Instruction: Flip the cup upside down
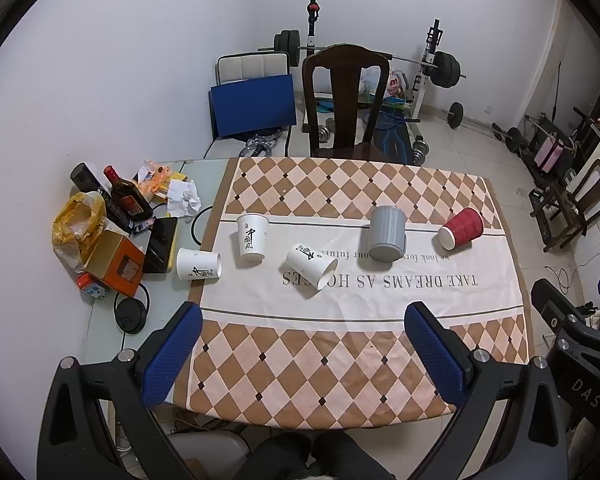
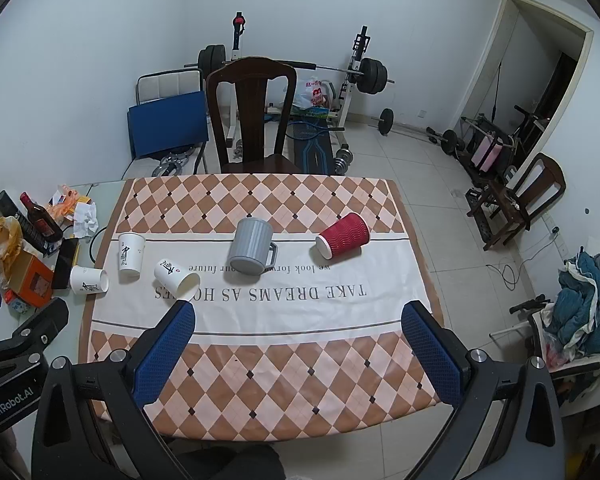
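Note:
Several cups are on the checked tablecloth (image 1: 340, 364). A white paper cup (image 1: 252, 238) stands upright. Two white paper cups lie on their sides, one at the cloth's left edge (image 1: 198, 269) and one near the middle (image 1: 311, 265). A grey mug (image 1: 386, 233) stands upside down. A red ribbed paper cup (image 1: 460, 228) lies on its side at the right. The right wrist view shows them too: upright cup (image 2: 131, 255), grey mug (image 2: 251, 250), red cup (image 2: 343, 235). My left gripper (image 1: 304, 312) and right gripper (image 2: 298, 310) are open and empty, above the table's near edge.
Bottles (image 1: 126, 196), an orange box (image 1: 116, 266), a phone (image 1: 162, 244), a yellow bag and crumpled paper crowd the table's left side. A dark wooden chair (image 1: 346, 100) stands behind the table. Weights and a barbell rack (image 1: 432, 68) lie beyond.

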Motion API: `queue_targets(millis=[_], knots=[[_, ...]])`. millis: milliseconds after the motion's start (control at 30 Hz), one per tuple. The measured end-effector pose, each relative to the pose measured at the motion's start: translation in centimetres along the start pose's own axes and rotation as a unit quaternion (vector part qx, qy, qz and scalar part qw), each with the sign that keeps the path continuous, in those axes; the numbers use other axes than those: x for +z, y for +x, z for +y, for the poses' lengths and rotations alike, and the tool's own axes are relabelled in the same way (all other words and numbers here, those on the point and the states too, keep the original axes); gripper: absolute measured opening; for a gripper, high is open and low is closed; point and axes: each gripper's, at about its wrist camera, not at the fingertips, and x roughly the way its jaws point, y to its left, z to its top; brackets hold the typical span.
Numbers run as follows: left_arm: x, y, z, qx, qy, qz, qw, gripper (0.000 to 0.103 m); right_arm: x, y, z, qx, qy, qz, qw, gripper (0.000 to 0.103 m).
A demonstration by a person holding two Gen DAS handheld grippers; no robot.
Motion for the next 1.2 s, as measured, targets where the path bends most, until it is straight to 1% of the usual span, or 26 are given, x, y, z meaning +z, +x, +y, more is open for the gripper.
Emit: queue_targets(millis=[333, 367, 467, 567, 667, 767, 900, 1067, 1200], knots=[[-0.2, 0.4, 0.1, 0.005, -0.002, 0.0, 1.0, 0.103, -0.3, 0.5, 0.1, 0.0, 0.0, 0.005, 1.0, 0.103], [-0.4, 0.8, 0.2, 0.01, -0.003, 0.001, 0.9999, 0.103, -1.9, 1.6, -0.2, 0.001, -0.001, 0.008, 1.0, 0.103], [-0.8, 2.7, 1.0, 0.032, -0.009, 0.009, 0.9994, 0.103, -2.6, 4.6, 0.9, 0.004, -0.006, 0.035, 0.999, 0.103], [-0.7, 6.5, 2.6, 0.063, -0.012, 0.038, 0.9972, 0.103, -3.7, 8.8, 2.6, 0.015, -0.015, 0.075, 0.997, 0.103], [-0.8, 10.2, 4.6, 0.094, -0.019, 0.069, 0.9931, 0.103, -4.9, 13.2, 4.7, 0.023, -0.023, 0.12, 0.992, 0.103], [-0.5, 14.1, 6.7, 0.114, -0.028, 0.108, 0.9872, 0.103, -4.8, 18.3, 7.3, 0.027, -0.03, 0.16, 0.986, 0.103], [0.5, 19.5, 9.7, 0.129, -0.035, 0.15, 0.9795, 0.103, -6.4, 23.9, 10.7, 0.036, -0.041, 0.212, 0.976, 0.103], [1.1, 25.8, 12.1, 0.134, -0.035, 0.192, 0.9715, 0.103, -7.9, 30.3, 14.6, 0.038, -0.054, 0.259, 0.964, 0.103], [1.6, 30.2, 13.7, 0.119, -0.049, 0.225, 0.9657, 0.103, -9.2, 33.8, 17.1, 0.038, -0.061, 0.288, 0.955, 0.103]])
